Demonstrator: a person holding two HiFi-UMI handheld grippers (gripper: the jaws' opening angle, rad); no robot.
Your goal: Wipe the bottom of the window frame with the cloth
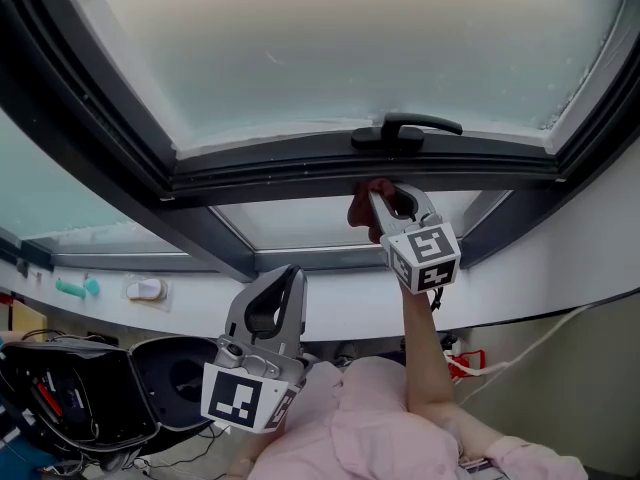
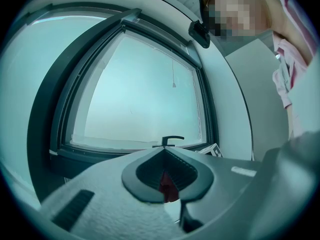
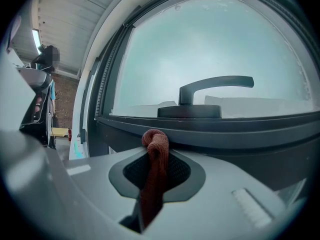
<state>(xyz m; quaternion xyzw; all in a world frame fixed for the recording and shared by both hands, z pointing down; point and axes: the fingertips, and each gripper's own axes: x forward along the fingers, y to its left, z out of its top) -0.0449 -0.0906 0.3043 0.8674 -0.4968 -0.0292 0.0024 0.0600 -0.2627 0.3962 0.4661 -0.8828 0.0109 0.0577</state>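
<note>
**Cloth held at the lower frame rail, just below the handle**

The window (image 1: 330, 58) fills the upper field. Its dark frame (image 1: 300, 173) runs beneath the handle (image 1: 405, 128), and this lower rail is the surface to be wiped.

The left gripper (image 1: 296, 271) hangs well below and left of the handle, jaws together on nothing. It is judged idle, held low so the rail is free for the working side. A red patch shows through its gap in the left gripper view, probably the cloth beyond.

The right gripper (image 1: 374, 198) reaches up just below the handle, jaws clamped on the cloth (image 1: 362, 208). The cloth is a red-brown strip whose bunched end sticks out past the tips and appears to touch the rail. Gripped this way, soft fabric rather than hard jaw faces the frame.

Obstacles: the handle and its base plate project just above the contact point, so a stroke probably has to pass under them. Far below and left of the handle, away from the work, are the white ledge (image 1: 330, 308), a black case (image 1: 70, 388) and a teal item (image 1: 75, 288).
</note>
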